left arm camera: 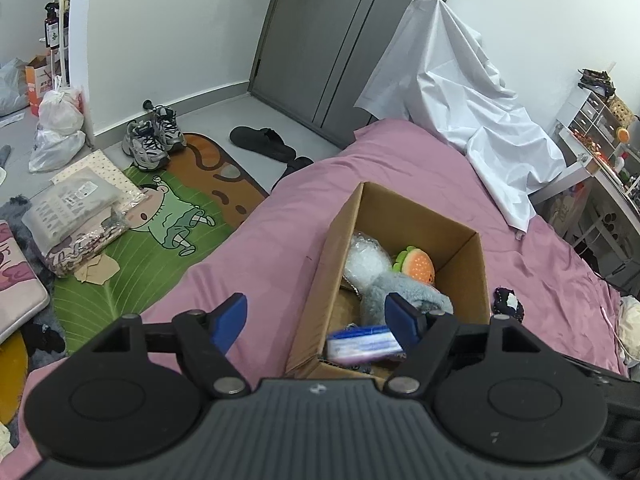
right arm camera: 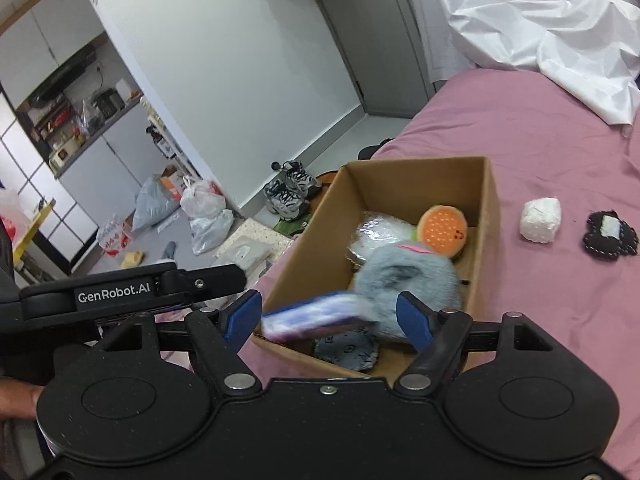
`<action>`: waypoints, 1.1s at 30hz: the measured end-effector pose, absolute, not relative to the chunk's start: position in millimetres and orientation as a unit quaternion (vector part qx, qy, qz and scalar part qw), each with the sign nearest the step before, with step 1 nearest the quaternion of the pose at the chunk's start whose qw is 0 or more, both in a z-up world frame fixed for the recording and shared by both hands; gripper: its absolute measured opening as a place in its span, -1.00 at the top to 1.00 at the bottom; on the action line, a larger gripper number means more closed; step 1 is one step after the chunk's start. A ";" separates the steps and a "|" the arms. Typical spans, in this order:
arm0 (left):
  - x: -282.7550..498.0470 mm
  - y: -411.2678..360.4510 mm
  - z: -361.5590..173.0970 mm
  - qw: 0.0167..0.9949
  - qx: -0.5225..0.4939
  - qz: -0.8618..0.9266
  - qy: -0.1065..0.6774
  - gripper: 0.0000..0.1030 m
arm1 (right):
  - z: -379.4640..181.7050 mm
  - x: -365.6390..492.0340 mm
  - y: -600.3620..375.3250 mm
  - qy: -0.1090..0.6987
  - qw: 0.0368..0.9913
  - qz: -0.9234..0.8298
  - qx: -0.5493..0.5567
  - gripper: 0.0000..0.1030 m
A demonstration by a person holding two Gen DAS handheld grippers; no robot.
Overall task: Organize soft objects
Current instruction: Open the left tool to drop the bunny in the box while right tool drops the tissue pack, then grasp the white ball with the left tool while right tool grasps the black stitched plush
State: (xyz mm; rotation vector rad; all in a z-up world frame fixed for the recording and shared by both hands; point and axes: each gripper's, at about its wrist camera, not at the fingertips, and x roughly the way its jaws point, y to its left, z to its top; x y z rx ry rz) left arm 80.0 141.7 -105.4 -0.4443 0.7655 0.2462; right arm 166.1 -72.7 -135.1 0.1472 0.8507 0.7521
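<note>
Left gripper (left arm camera: 316, 322): blue pads spread, nothing pinched. Right gripper (right arm camera: 330, 320): pads spread too, gripping nothing. Between the right pads, blurred, a blue-and-white packet (right arm camera: 312, 316) over the near end of the cardboard box (right arm camera: 490, 208). Inside the box: grey plush (right arm camera: 408, 280), burger plush (right arm camera: 442, 232), bubble wrap (left arm camera: 366, 260). Right of the box on the pink bedsheet (right arm camera: 520, 128): white wad (right arm camera: 540, 220), black pouch (right arm camera: 610, 236). Far right, white sheet (left arm camera: 460, 80).

Bedsheet (left arm camera: 400, 168): plain mauve-pink. Cardboard box (right arm camera: 490, 200): brown. Burger plush (right arm camera: 442, 232): orange, dotted, green frill. Fluffy toy (right arm camera: 408, 280): grey-blue. Floor mat (left arm camera: 132, 264): green leaf veins, cartoon figure. Draped cloth (left arm camera: 460, 80): white.
</note>
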 end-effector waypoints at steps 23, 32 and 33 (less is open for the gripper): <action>108.8 83.6 -95.3 0.906 -0.182 0.097 0.368 -0.58 | -139.7 184.6 -175.8 0.389 0.869 0.287 0.105 -0.57; 134.5 44.4 -91.0 0.913 -0.166 0.069 0.367 -0.58 | -141.1 201.3 -207.2 0.388 0.875 0.263 0.119 -0.57; 138.4 40.0 -90.6 0.913 -0.165 0.066 0.368 -0.58 | -141.5 203.4 -210.5 0.388 0.876 0.261 0.120 -0.57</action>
